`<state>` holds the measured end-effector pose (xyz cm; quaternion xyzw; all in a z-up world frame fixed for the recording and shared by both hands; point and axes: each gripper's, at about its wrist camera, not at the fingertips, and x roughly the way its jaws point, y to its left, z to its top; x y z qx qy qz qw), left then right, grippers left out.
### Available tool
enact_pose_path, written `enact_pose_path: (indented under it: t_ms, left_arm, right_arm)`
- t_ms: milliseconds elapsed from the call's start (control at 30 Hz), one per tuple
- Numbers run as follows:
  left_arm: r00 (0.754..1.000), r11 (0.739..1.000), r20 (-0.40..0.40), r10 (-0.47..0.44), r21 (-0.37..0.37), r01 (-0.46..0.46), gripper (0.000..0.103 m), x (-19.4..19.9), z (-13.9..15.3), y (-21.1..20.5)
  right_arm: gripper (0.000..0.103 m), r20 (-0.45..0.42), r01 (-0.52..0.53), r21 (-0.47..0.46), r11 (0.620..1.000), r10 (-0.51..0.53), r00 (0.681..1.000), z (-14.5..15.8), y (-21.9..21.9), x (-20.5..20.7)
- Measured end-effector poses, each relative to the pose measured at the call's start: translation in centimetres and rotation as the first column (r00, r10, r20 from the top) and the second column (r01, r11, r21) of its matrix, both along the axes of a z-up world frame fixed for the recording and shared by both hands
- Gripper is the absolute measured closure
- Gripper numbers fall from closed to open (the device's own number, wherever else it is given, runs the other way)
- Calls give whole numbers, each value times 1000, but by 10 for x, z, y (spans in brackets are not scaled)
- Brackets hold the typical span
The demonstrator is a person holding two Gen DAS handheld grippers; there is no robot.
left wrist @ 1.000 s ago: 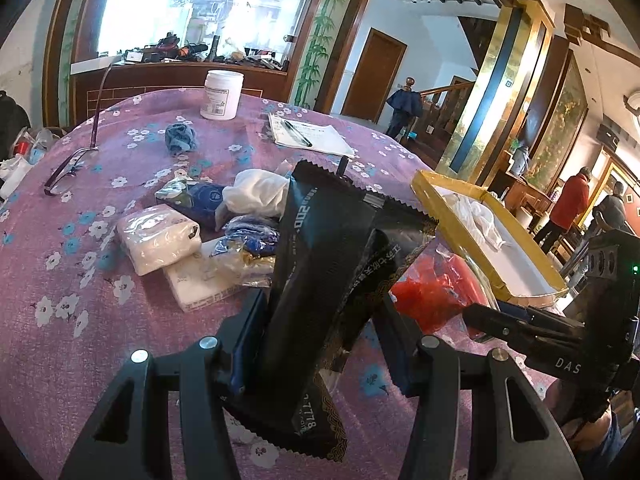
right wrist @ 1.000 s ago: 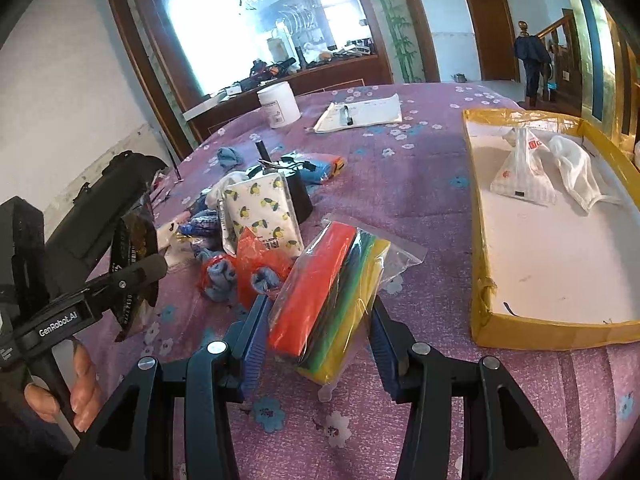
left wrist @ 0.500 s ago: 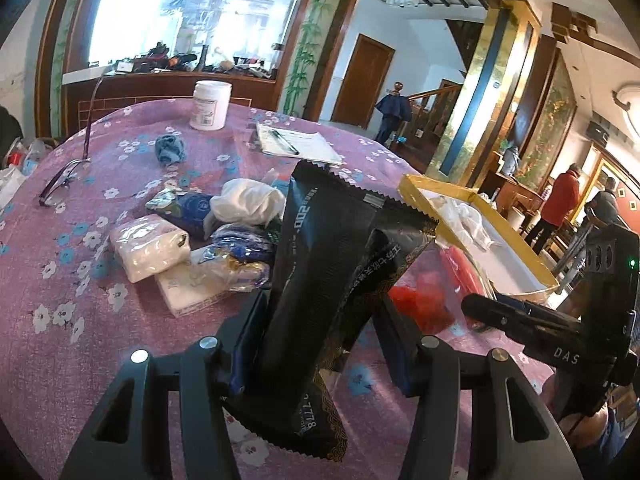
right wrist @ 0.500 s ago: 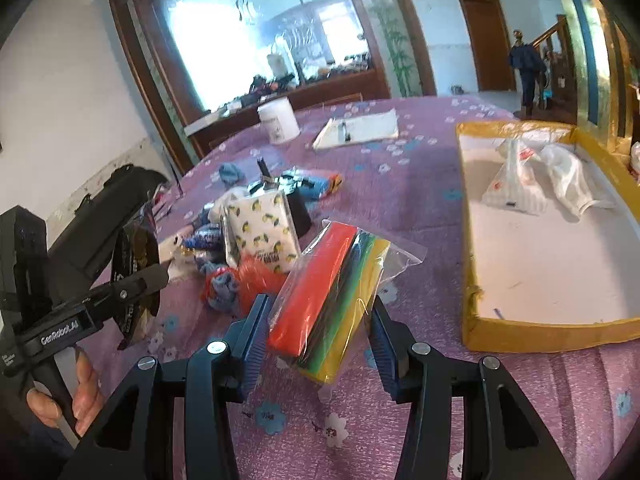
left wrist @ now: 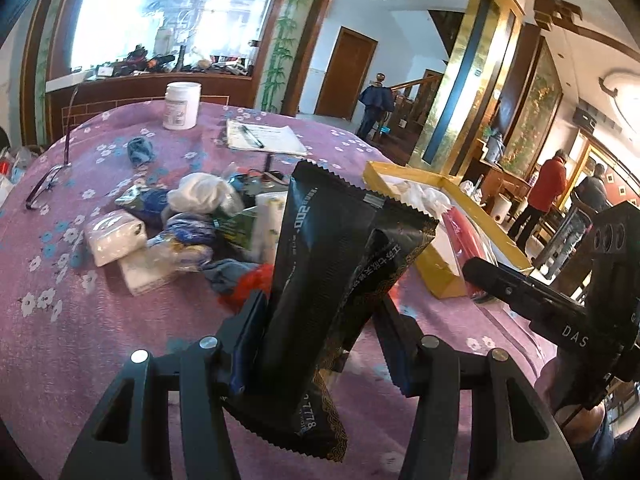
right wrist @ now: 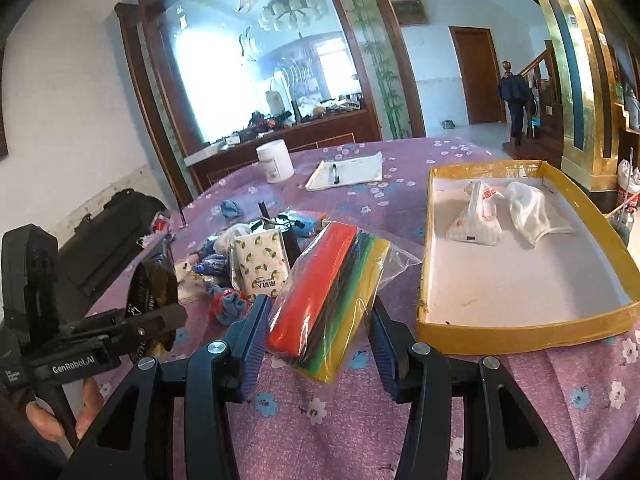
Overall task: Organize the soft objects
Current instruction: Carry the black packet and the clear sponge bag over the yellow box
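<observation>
My left gripper point(left wrist: 320, 316) is shut on a black foil pouch point(left wrist: 332, 280) and holds it upright above the purple flowered tablecloth point(left wrist: 80, 320). My right gripper point(right wrist: 316, 320) is shut on a clear bag of red, green and yellow cloths point(right wrist: 328, 292), lifted off the table. A yellow-rimmed tray point(right wrist: 524, 324) with a white floor lies to the right and holds a white packet point(right wrist: 476, 216) and a white mask point(right wrist: 528, 212). A heap of soft packs point(left wrist: 180, 224) lies at the table's middle; a lemon-print tissue pack point(right wrist: 262, 266) stands in it.
A white jar point(left wrist: 181, 105) and a notepad with a pen point(left wrist: 264, 140) sit at the far side. Glasses point(left wrist: 44, 188) lie at the left edge. A blue sock ball point(left wrist: 140, 150) lies apart. People stand in the room at right.
Both grippers have risen and drawn back with their loads still held. The right gripper's bag has moved toward the tray. The heap looks farther away in both views.
</observation>
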<state>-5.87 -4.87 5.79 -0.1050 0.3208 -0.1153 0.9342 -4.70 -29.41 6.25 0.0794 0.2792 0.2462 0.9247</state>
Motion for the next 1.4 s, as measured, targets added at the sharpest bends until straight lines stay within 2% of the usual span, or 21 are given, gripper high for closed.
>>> enact_pose_path:
  t_ms: [400, 667, 1000, 1400]
  left_arm:
    - [997, 996, -16, -79, 39, 79, 50, 3, 4, -49]
    - [992, 991, -2, -125, 54, 125, 50, 4, 12, -72]
    - [979, 977, 18, -203, 64, 202, 50, 16, 27, -113]
    - [961, 958, 15, -275, 92, 272, 50, 27, 28, -160]
  right_arm:
    - [52, -8, 59, 60, 996, -59, 998, -3, -43, -12]
    - [52, -8, 78, 77, 994, -78, 997, -3, -53, -15]
    - [52, 1, 136, 104, 985, -137, 991, 4, -77, -16]
    - [51, -12, 209, 145, 967, -209, 978, 1, -116, -14]
